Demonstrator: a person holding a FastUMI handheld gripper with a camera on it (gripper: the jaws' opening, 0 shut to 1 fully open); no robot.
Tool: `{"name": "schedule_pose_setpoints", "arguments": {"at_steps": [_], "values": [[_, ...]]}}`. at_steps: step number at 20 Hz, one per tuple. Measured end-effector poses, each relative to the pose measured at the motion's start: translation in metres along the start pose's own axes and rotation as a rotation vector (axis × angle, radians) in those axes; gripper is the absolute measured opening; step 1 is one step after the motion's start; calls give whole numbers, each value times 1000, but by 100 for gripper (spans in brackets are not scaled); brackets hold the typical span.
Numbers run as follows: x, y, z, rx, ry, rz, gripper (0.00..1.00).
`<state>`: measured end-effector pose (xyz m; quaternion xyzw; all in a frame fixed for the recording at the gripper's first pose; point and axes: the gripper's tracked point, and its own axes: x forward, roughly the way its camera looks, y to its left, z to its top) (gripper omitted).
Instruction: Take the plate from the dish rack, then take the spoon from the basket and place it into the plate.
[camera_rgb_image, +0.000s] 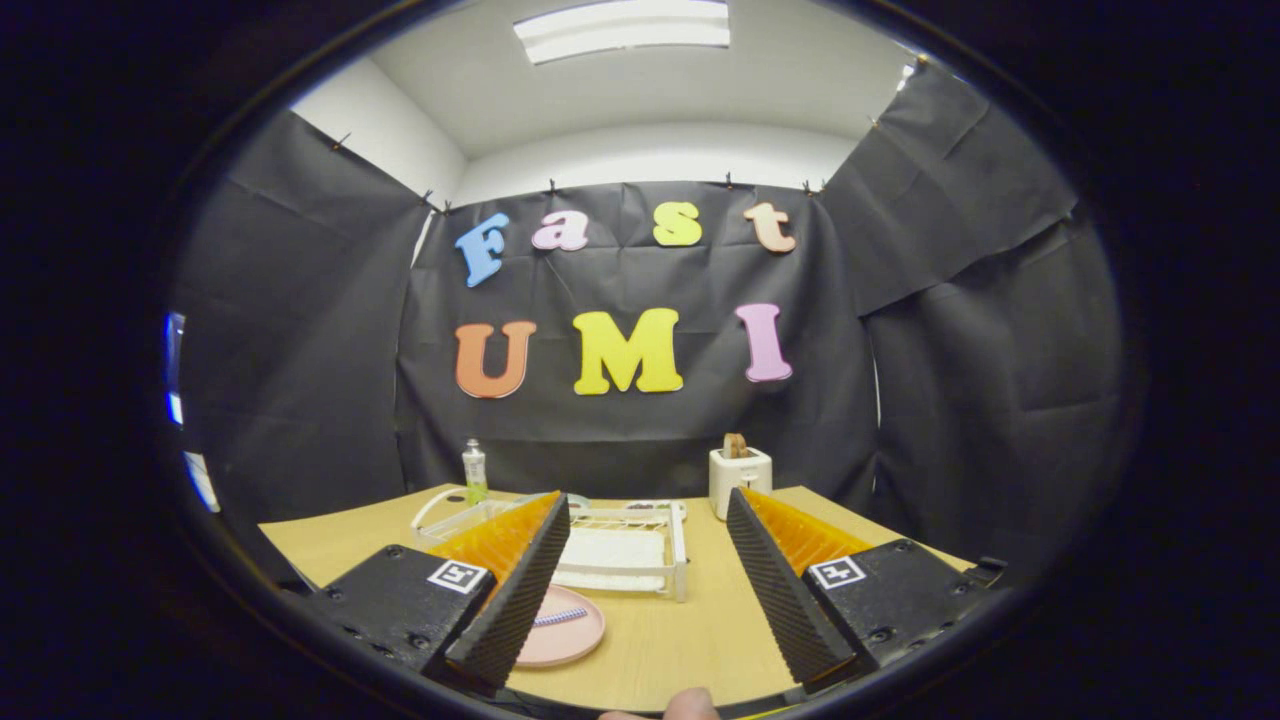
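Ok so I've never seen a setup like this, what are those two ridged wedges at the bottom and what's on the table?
The camera rides on a handheld gripper and looks forward along its two fingers, the ridged wedges you asked about. A person holds the tool; a fingertip peeks in between the fingers' bases. The fingers stand wide apart and hold nothing. On the wooden table, a pink plate lies by the left finger with a spoon resting on it. Just ahead sits a white dish rack. Beyond it stand a small bottle and a white toaster with a slice of bread in its slot.
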<state>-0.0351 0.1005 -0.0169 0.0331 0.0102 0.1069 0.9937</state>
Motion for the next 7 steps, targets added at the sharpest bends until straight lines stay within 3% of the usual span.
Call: {"name": "schedule_pose_setpoints", "arguments": {"at_steps": [7], "values": [[3,8,-1,1,12,10,100]]}}
